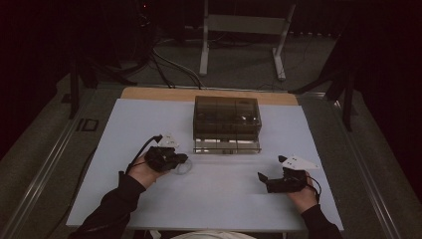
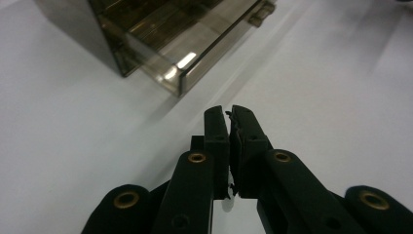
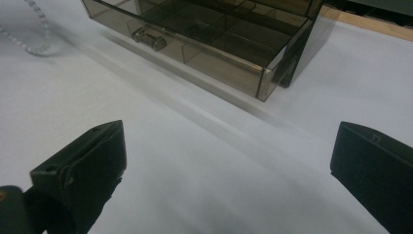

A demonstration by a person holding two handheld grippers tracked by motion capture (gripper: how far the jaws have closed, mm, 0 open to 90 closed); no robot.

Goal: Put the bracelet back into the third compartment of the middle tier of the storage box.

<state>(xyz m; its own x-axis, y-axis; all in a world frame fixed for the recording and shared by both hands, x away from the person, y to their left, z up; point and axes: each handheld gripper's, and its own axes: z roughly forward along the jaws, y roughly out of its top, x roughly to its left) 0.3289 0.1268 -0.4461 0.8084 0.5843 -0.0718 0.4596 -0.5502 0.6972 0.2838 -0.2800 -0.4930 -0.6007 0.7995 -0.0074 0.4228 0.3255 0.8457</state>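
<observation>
The left gripper (image 2: 230, 113) has its jaws pressed together, nothing visibly between them; the right gripper (image 3: 229, 161) gapes wide, empty. Beyond both sets of jaws sits a smoky transparent plastic drawer box (image 1: 227, 119), bottom drawer (image 3: 195, 48) pulled out.

Pretty dim room. There's a white table (image 1: 149, 124) with a strip of bare wood (image 1: 159, 93) along the far edge. Behind it on the grey carpet (image 1: 239, 69) sits a white metal stand (image 1: 244, 30) on two legs, and a bunch of dark cables (image 1: 166, 64) snakes across the floor at the back left. A metal rail (image 1: 45, 169) runs along the table's left side.
</observation>
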